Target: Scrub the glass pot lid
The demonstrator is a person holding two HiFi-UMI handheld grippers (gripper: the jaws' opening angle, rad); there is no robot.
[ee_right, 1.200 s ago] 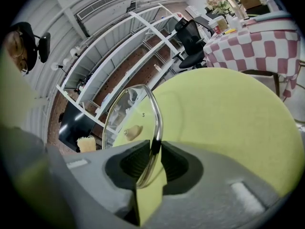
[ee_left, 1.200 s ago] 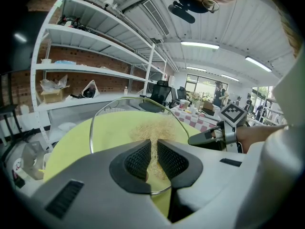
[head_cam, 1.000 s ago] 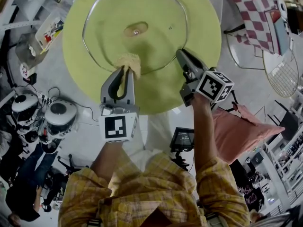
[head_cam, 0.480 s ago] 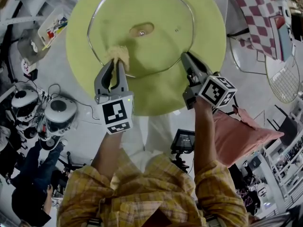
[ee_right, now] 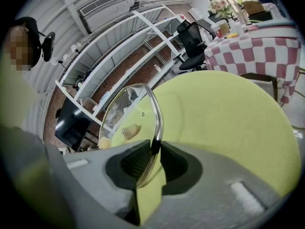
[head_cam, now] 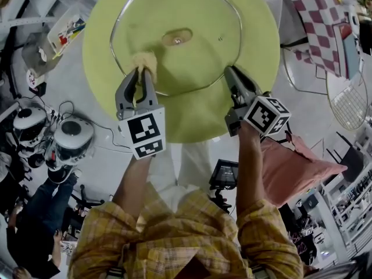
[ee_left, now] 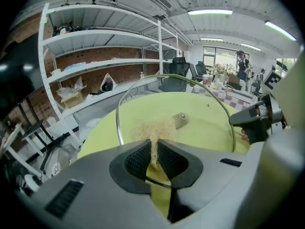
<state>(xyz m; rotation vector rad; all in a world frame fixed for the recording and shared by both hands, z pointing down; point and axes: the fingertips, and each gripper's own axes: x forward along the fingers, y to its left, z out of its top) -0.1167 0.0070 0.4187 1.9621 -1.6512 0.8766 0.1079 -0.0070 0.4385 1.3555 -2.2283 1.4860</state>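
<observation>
— Where do we have the glass pot lid (head_cam: 197, 16)?
— Over the round green table (head_cam: 256, 45). Our right gripper (head_cam: 231, 72) has its 2 jaws pinched on the lid's metal rim (ee_right: 159, 120) at the edge nearest us. In the right gripper view the steel band runs straight between the pads.
— And our left gripper (head_cam: 140, 74)?
— Its 2 jaws are clamped on a tan fibrous scrub pad (head_cam: 144, 60). The thin end is nipped between the pads and the bushy end spreads against the glass.
— Where on the glass?
— Just inside the rim on our left, between the rim and the knob (head_cam: 176, 38) at the lid's middle.
— Does the lid lie flat?
— In the left gripper view it stands tilted, with the far edge high. We cannot tell whether the near edge touches the table.
— Anything else near us?
— 1 red-and-white checked cloth (head_cam: 314, 10), beyond the table on our right.
</observation>
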